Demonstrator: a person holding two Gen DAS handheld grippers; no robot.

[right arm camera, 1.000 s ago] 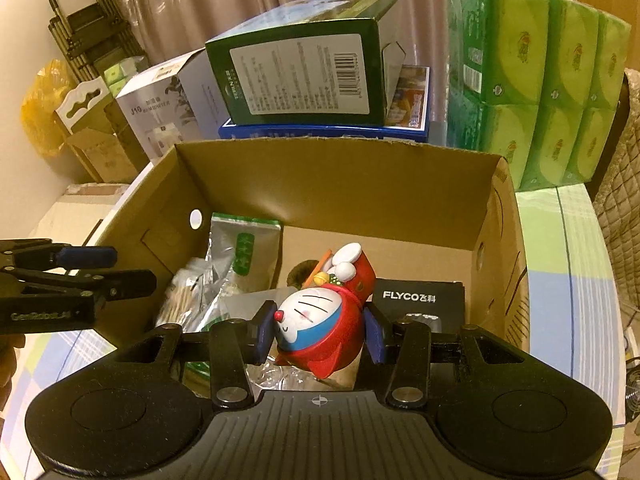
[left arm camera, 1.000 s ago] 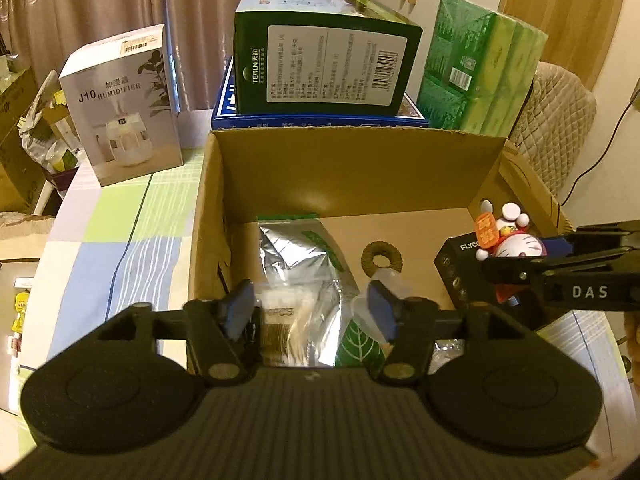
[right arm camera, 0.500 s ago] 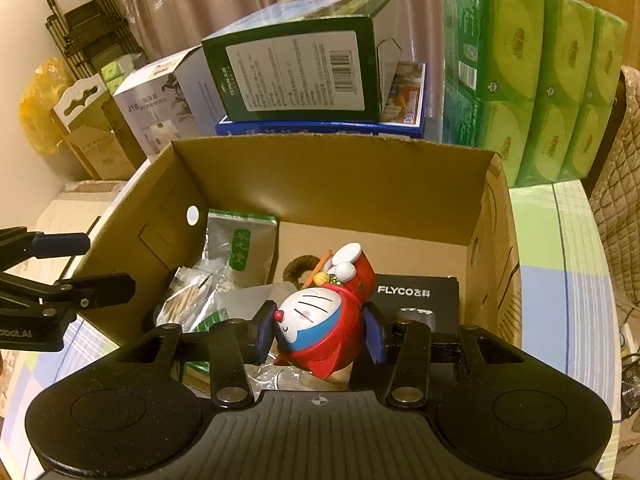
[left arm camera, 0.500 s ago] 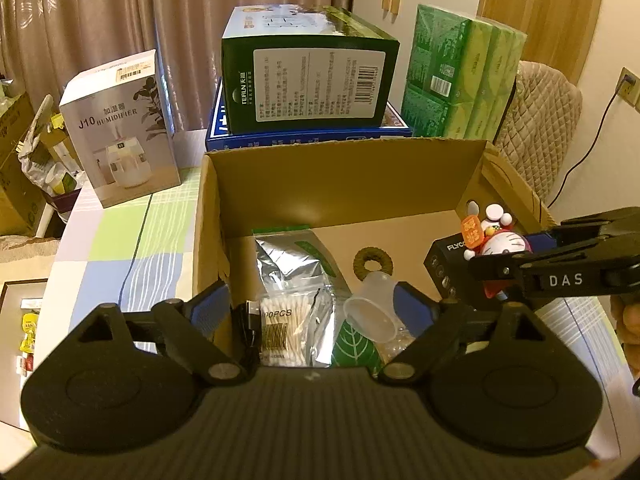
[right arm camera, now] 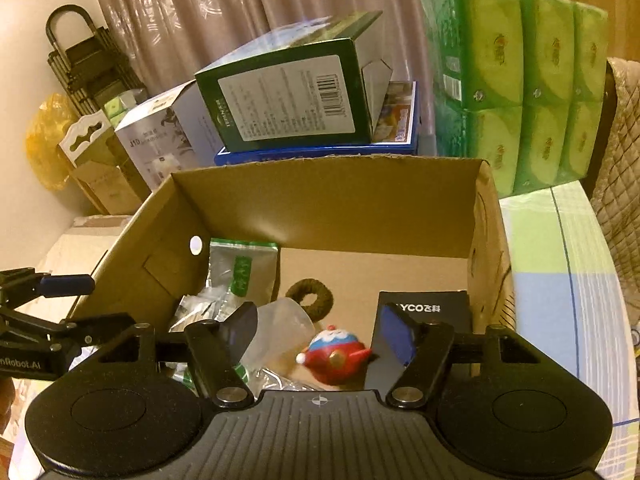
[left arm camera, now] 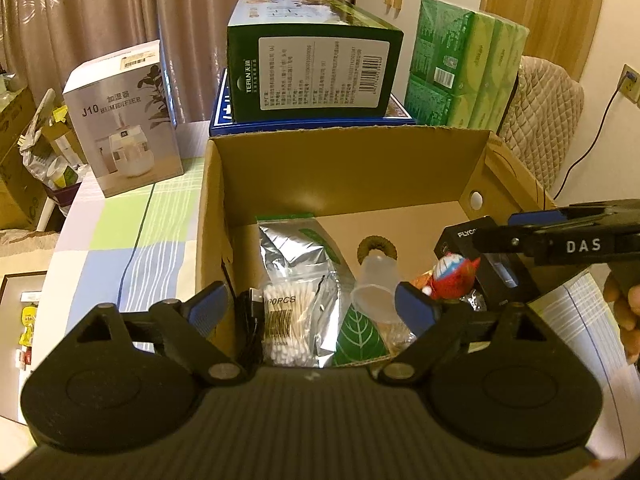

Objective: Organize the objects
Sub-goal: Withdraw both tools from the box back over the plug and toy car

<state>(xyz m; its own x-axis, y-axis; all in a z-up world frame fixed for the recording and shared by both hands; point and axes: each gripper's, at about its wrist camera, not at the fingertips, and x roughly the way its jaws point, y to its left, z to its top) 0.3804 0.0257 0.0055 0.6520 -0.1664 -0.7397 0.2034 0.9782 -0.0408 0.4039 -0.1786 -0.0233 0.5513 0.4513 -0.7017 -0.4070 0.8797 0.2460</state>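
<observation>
The right gripper (right arm camera: 318,330) has its fingers spread wide and empty above the cardboard box (right arm camera: 328,196), and the red-and-white toy figure (right arm camera: 335,354) lies blurred between and below them in the box. At its 3 o'clock is the black FLYCO box (right arm camera: 424,312); at 10 o'clock, a clear plastic cup (right arm camera: 280,330). The left gripper (left arm camera: 310,310) also has wide, empty fingers, over a cotton swab bag (left arm camera: 282,328) and silver pouch (left arm camera: 296,252).

toy (right arm camera: 335,356) in cardboard box (right arm camera: 332,196), cup (right arm camera: 276,330) left of it
</observation>
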